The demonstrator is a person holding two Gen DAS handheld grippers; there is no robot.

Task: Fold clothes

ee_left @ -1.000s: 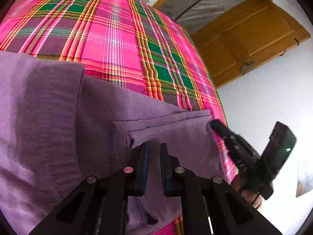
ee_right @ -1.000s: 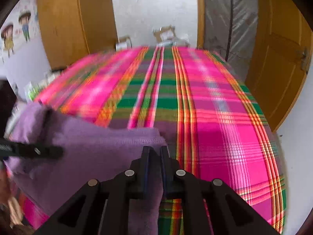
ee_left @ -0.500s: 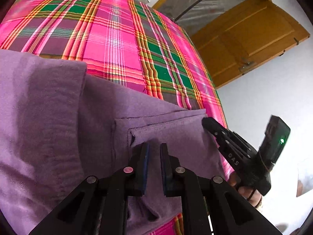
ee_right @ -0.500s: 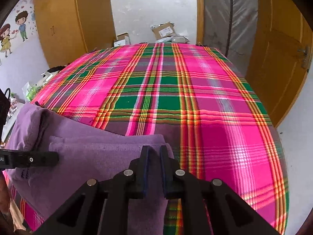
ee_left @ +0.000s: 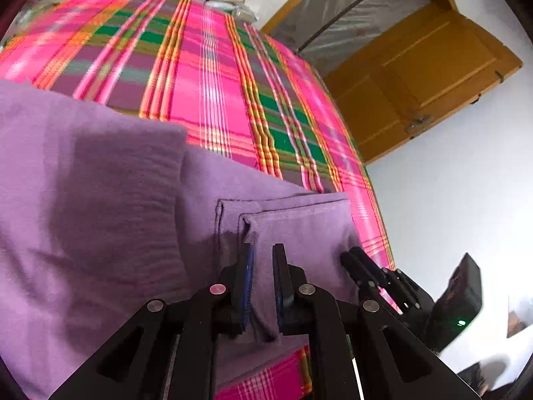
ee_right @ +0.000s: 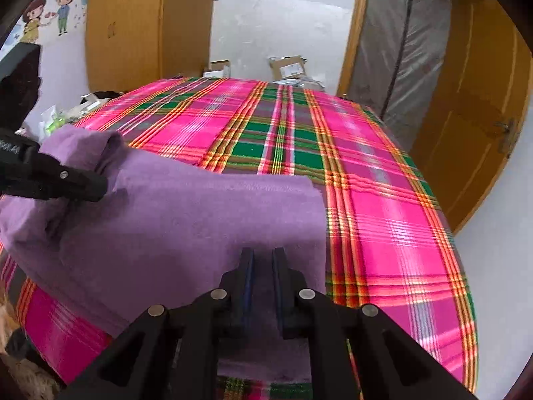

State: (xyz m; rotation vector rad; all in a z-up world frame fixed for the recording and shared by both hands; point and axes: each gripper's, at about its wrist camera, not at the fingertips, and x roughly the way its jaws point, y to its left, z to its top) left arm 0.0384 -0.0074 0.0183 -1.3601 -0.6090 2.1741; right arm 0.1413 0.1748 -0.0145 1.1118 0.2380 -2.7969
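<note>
Across the near half of the bed lies a purple garment [ee_left: 110, 220], soft and fleecy, folded into thick layers with a stitched hem at its right corner. It rests on a plaid bedsheet [ee_right: 383, 206] of pink, green and orange stripes, smooth and flat. Seen from the left wrist, the left gripper [ee_left: 263, 286] has its black jaws drawn nearly together on a fold of the purple cloth, blue pads pressing it. At 3 o'clock from it the right gripper [ee_left: 353, 260] pinches the garment's right edge; its own camera shows its jaws [ee_right: 263, 283] narrowed on the cloth too. From the right wrist, the left gripper [ee_right: 96, 183] enters at 9 o'clock, on the rolled left end. Bare sheet stretches toward 12 o'clock, up to cardboard boxes [ee_right: 286, 66] by the wall. A wooden door [ee_right: 473, 126] stands at 2 o'clock.
</note>
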